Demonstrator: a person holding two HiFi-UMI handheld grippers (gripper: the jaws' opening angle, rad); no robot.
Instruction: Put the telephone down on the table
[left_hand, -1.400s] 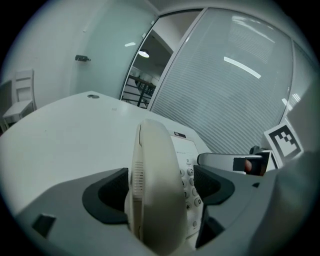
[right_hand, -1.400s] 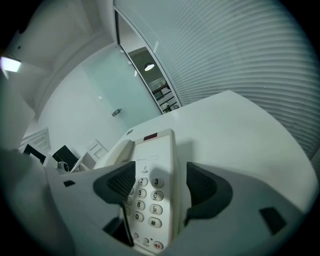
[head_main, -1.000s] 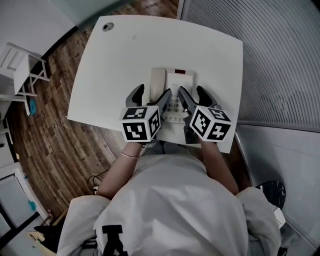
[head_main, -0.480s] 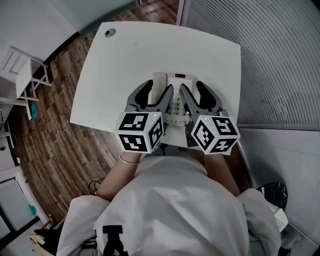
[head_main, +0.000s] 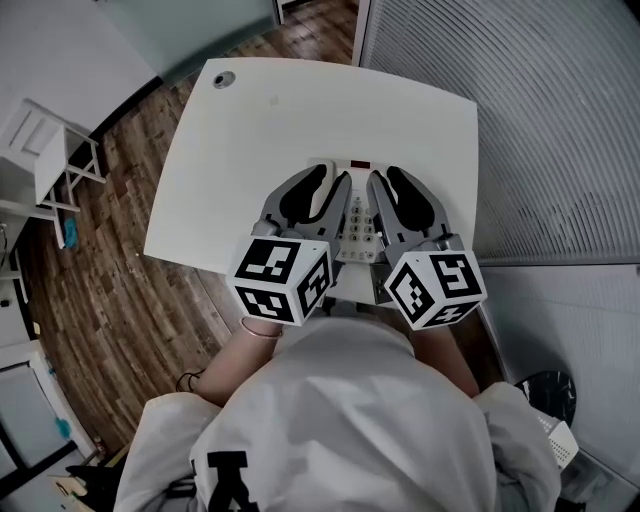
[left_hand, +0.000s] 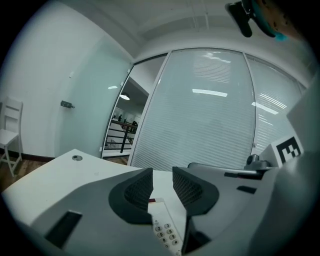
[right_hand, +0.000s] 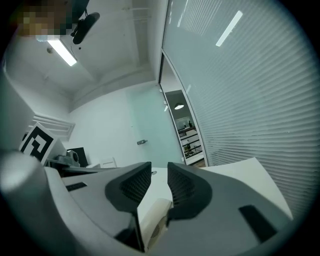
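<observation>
Head view: telephone (head_main: 358, 228) lies on the table (head_main: 260, 120) toward its 5 o'clock edge, under left gripper (head_main: 322, 185) and right gripper (head_main: 392, 185). Looks like light, stiff, slick plastic, so I'd grab the base's sides.

Left gripper view: left gripper (left_hand: 162, 177) is empty, jaws narrowed.

Right gripper view: right gripper (right_hand: 159, 172) is the same.

Versus a second ago, both sit higher and their jaws have just been closing on nothing.

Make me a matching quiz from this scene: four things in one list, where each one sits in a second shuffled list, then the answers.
Things:
1. telephone
2. cable grommet
3. white chair
4. blinds

Places:
A. on the wooden floor, left of the table
B. far left corner of the table
C. right of the table
D. near side of the table

Pairs: 1-D, 2-B, 3-A, 4-C
</observation>
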